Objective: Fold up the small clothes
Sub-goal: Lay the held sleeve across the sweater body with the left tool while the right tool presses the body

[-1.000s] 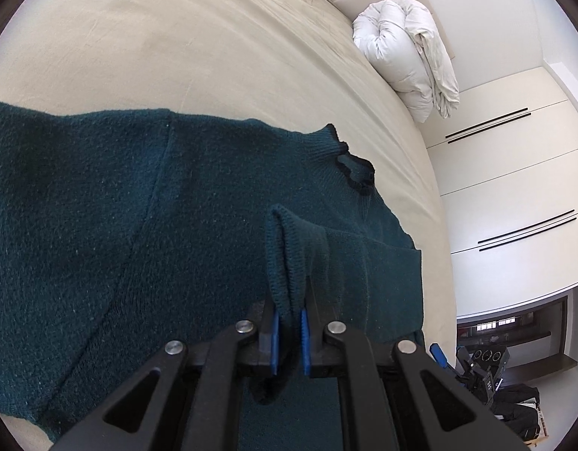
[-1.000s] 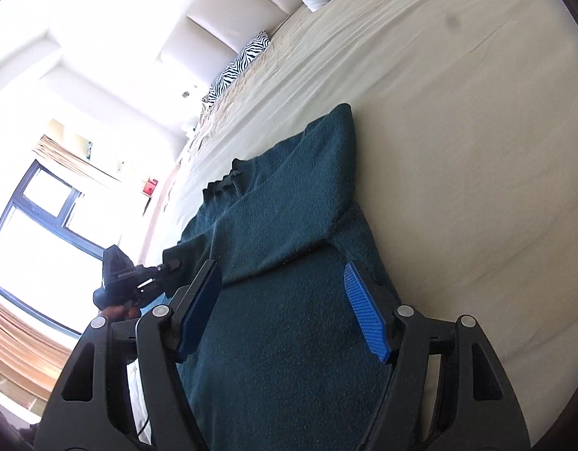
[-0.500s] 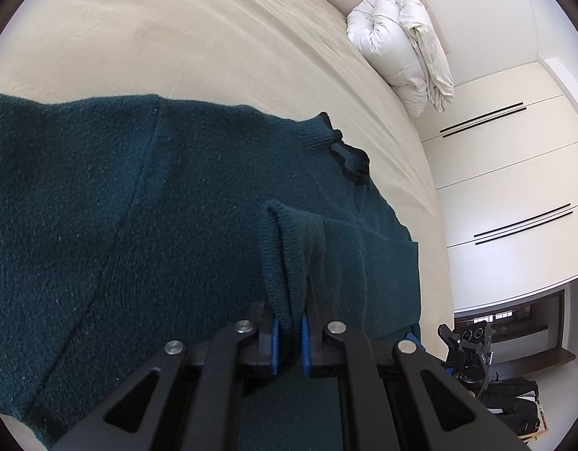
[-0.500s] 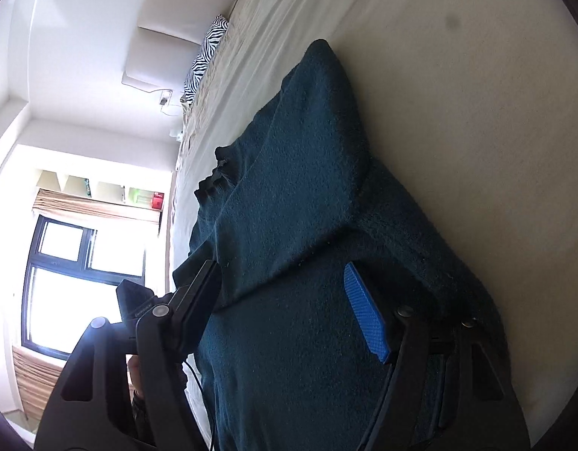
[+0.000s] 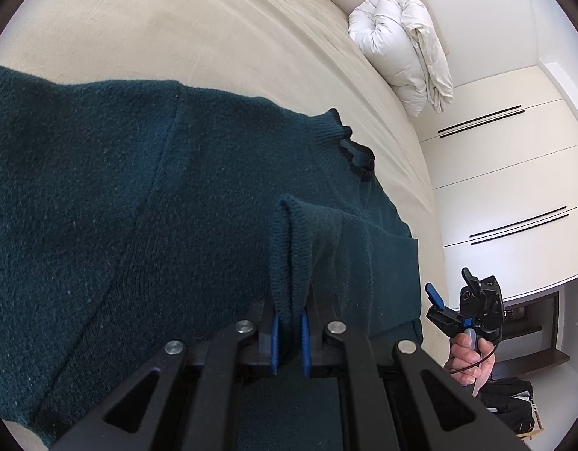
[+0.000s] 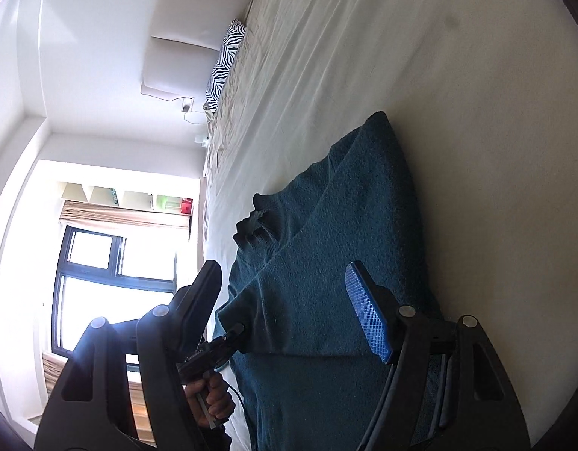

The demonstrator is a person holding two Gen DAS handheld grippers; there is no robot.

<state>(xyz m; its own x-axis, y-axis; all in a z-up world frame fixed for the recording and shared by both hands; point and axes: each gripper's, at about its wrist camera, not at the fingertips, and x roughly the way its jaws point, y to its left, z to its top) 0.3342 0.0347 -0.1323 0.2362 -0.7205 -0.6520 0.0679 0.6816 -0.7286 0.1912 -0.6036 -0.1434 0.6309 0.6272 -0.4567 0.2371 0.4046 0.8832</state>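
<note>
Teal sweater (image 5: 146,203) cuff pinched in left tongs (image 5: 289,332).

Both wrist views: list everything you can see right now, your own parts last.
sweater: one, dark teal, spread on the bed, one sleeve folded across the body
bed sheet: one, beige, beneath the sweater
duvet: one, white, bundled at the bed's far edge
zebra pillow: one, black and white, at the headboard
wardrobe: white, beside the bed
window: dark frame, bright
left claw: shut on the sleeve cuff
right claw: open, above the sweater
</note>
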